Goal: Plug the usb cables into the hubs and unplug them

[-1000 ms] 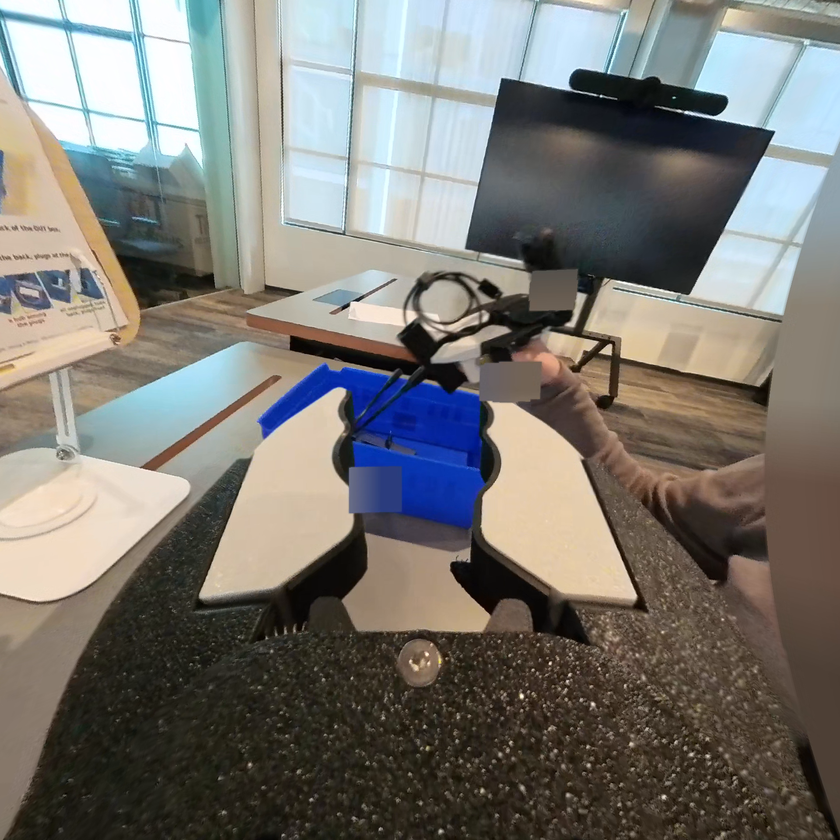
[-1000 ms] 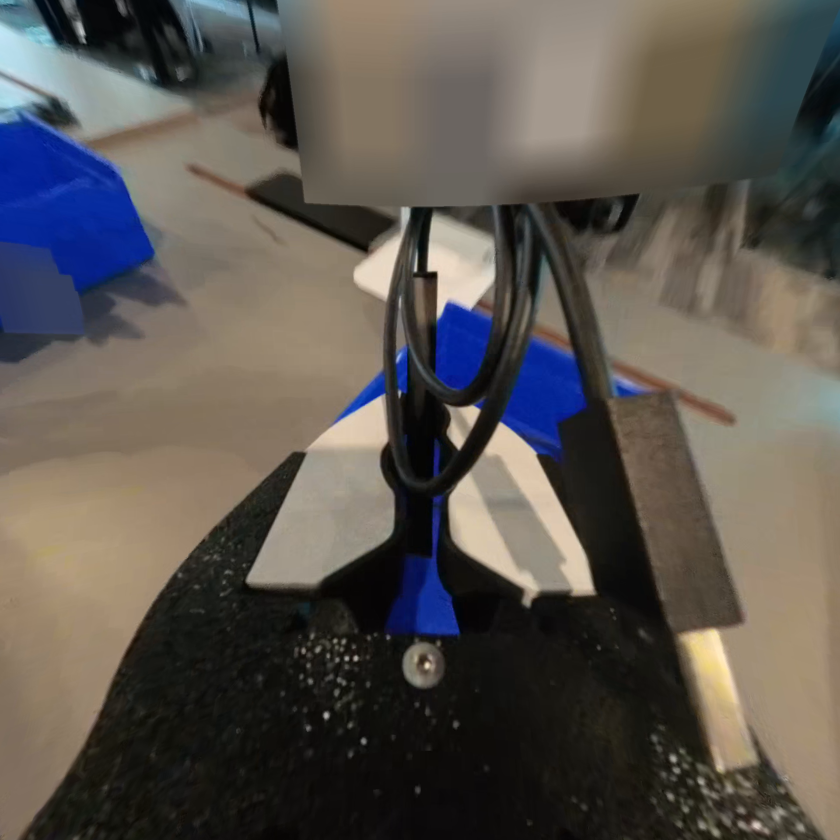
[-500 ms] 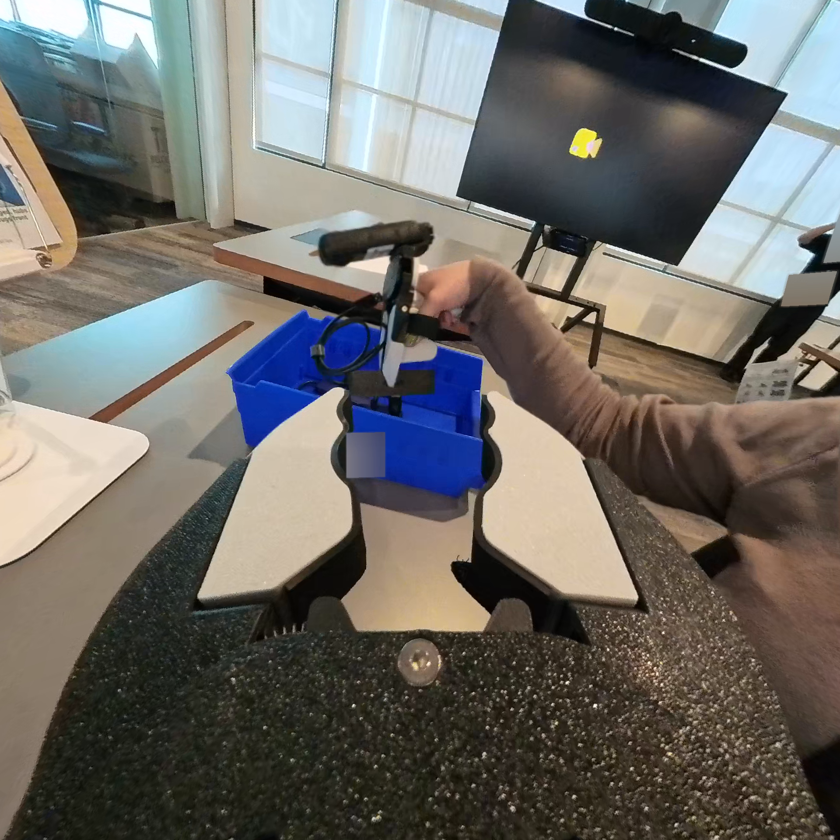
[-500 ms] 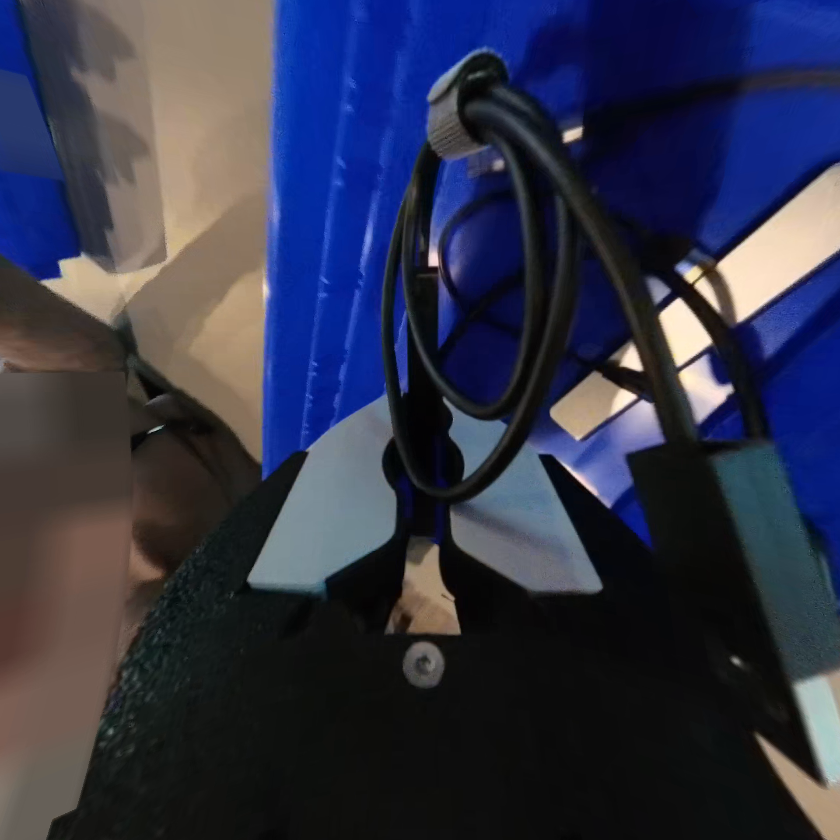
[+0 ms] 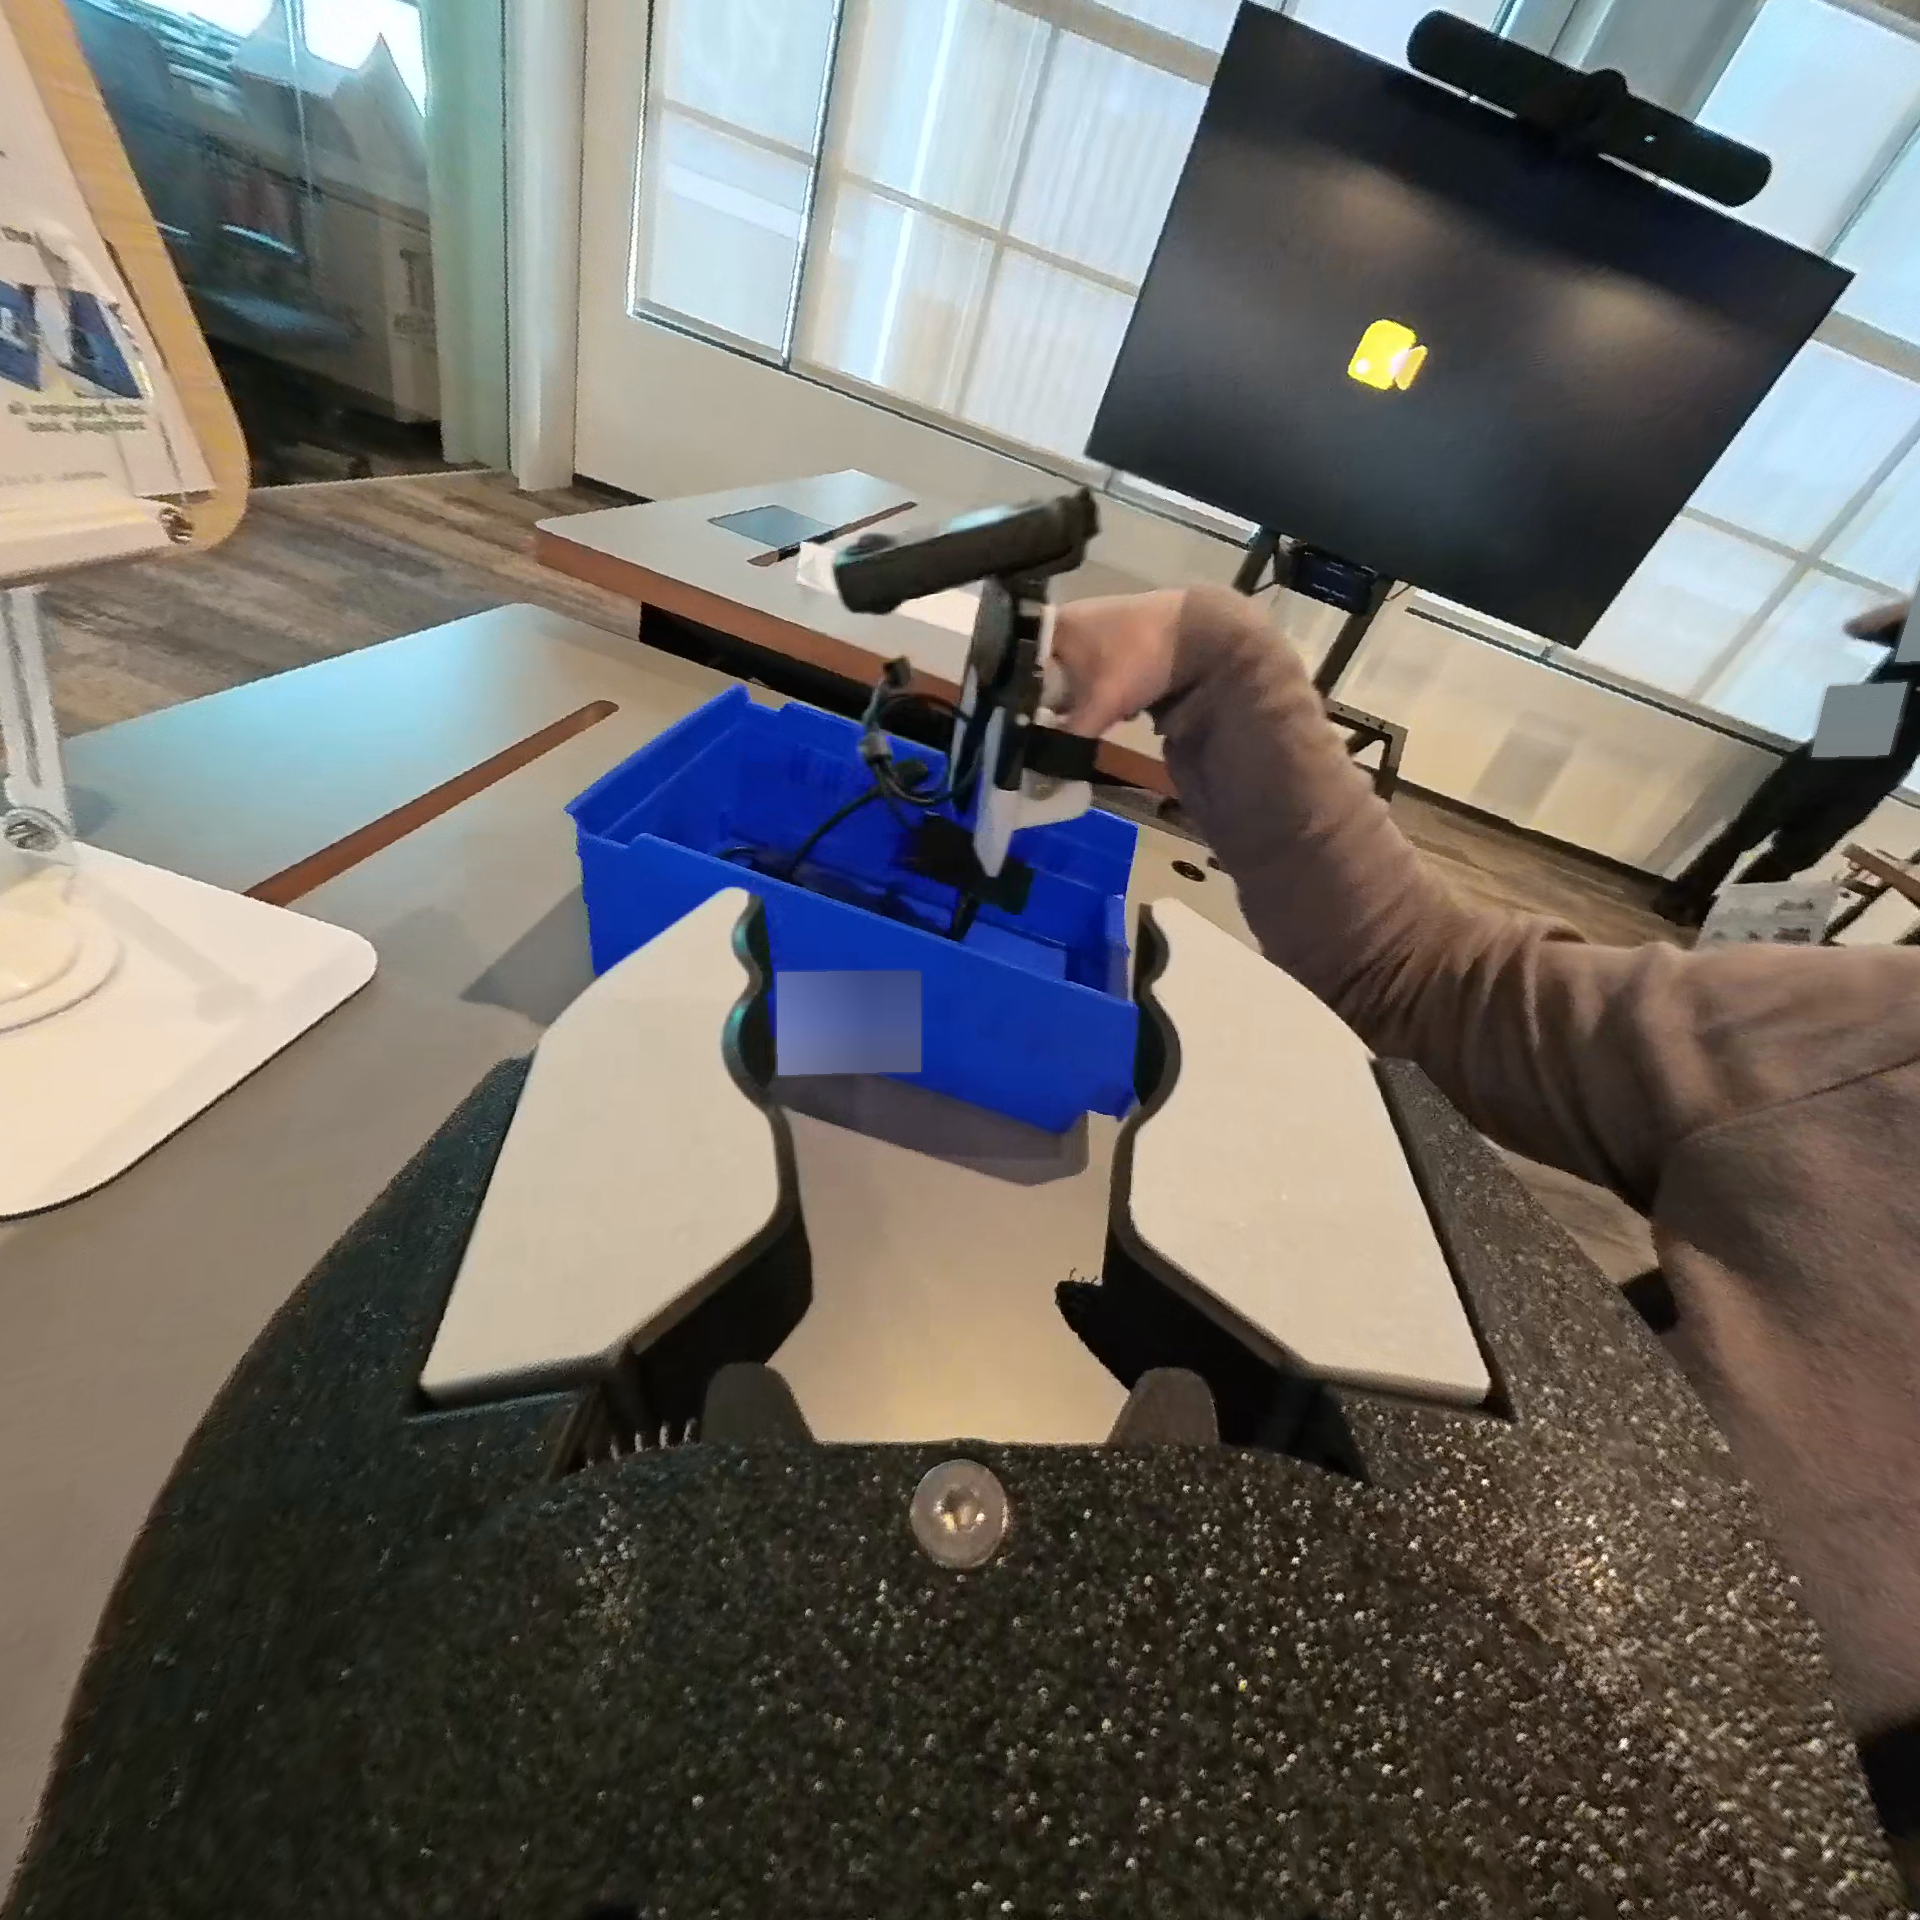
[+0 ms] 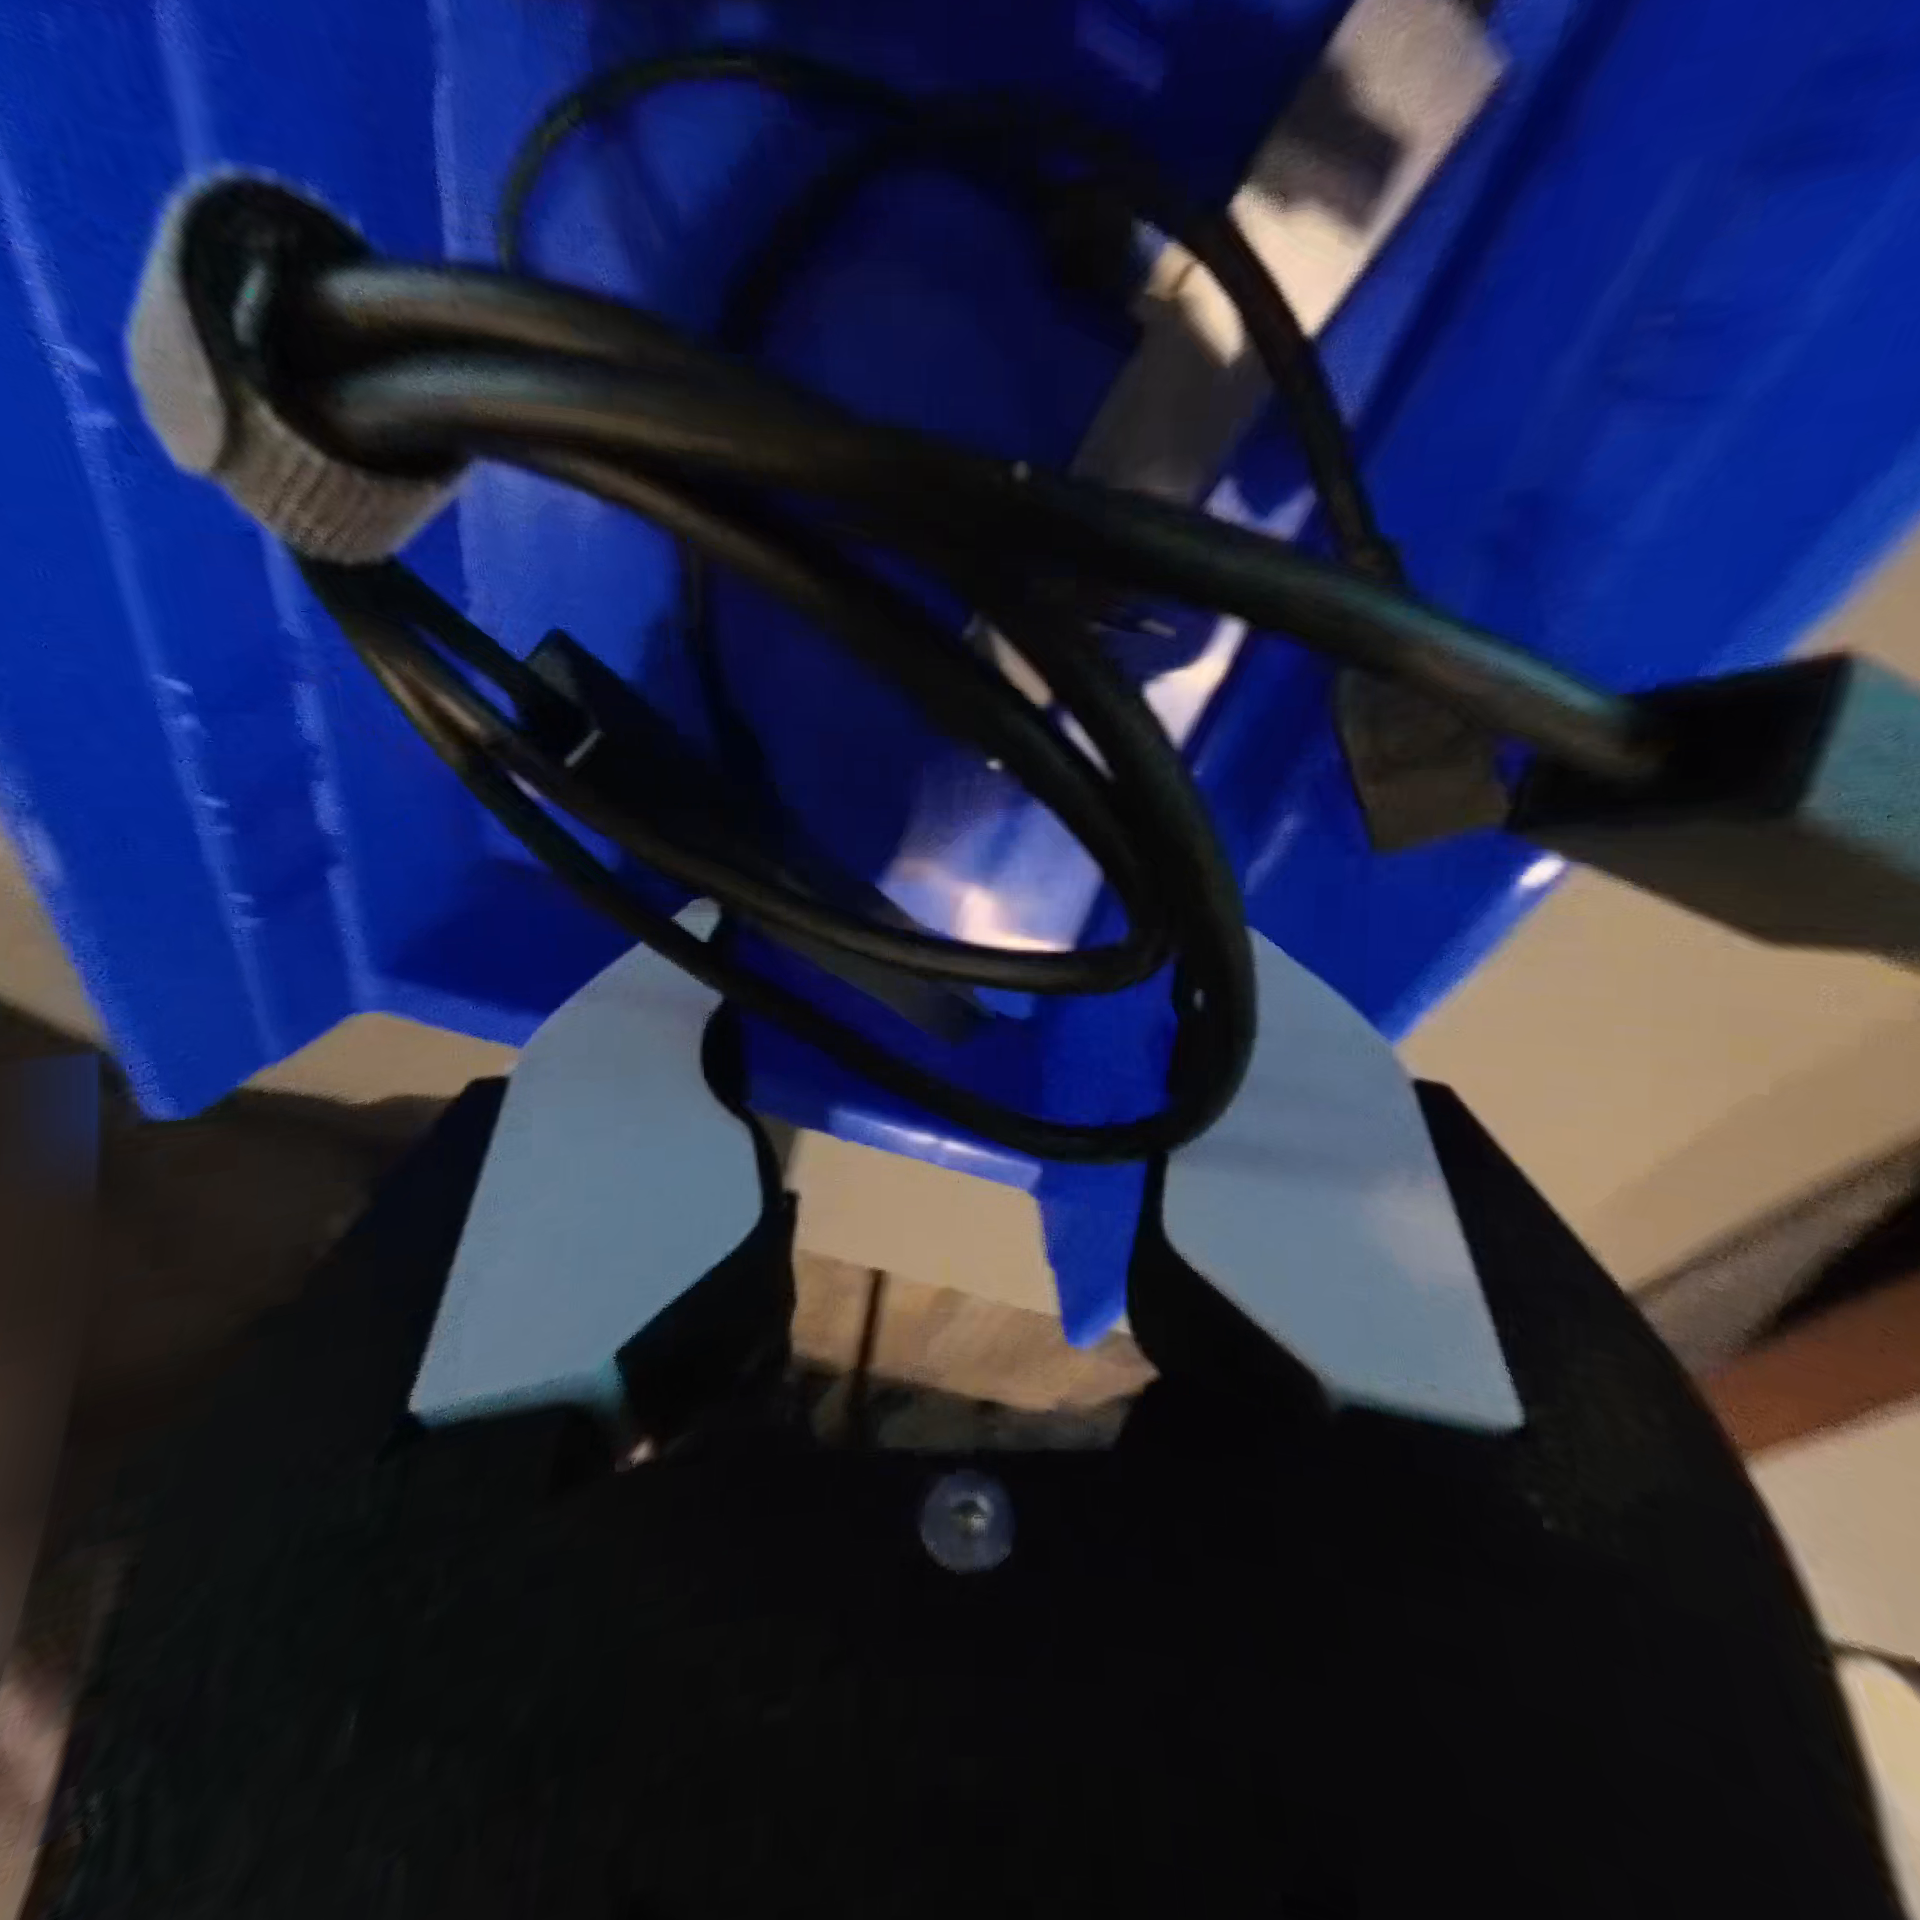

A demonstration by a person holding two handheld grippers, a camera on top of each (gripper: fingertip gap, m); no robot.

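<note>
A blue bin (image 5: 997,1029) stands on the grey table (image 5: 312,790) just beyond my left gripper (image 5: 940,935), which is open and empty. My right gripper (image 5: 987,831) points down into the bin, held by a hand. In the right wrist view my right gripper (image 6: 977,935) is open over the bin's inside (image 6: 208,727). A coiled black usb cable (image 6: 831,499) with a grey strap (image 6: 239,416) hangs loose in front of it, one loop resting against the right finger. Its grey hub (image 6: 1766,800) sticks out to the right. More cables and hubs lie blurred in the bin.
A white stand base (image 5: 156,1039) with a sign board sits on the table at the left. The person's sleeve (image 5: 1455,987) crosses from the right. A dark screen on a stand (image 5: 1455,312), a second table (image 5: 727,540) and a person (image 5: 1818,810) are behind. The left gripper's tips are roughly 35 centimeters from the right gripper's.
My right gripper carried the cable and hub down over the bin and its jaws opened, so the coil is no longer pinched. My left gripper stayed open and barely moved.
</note>
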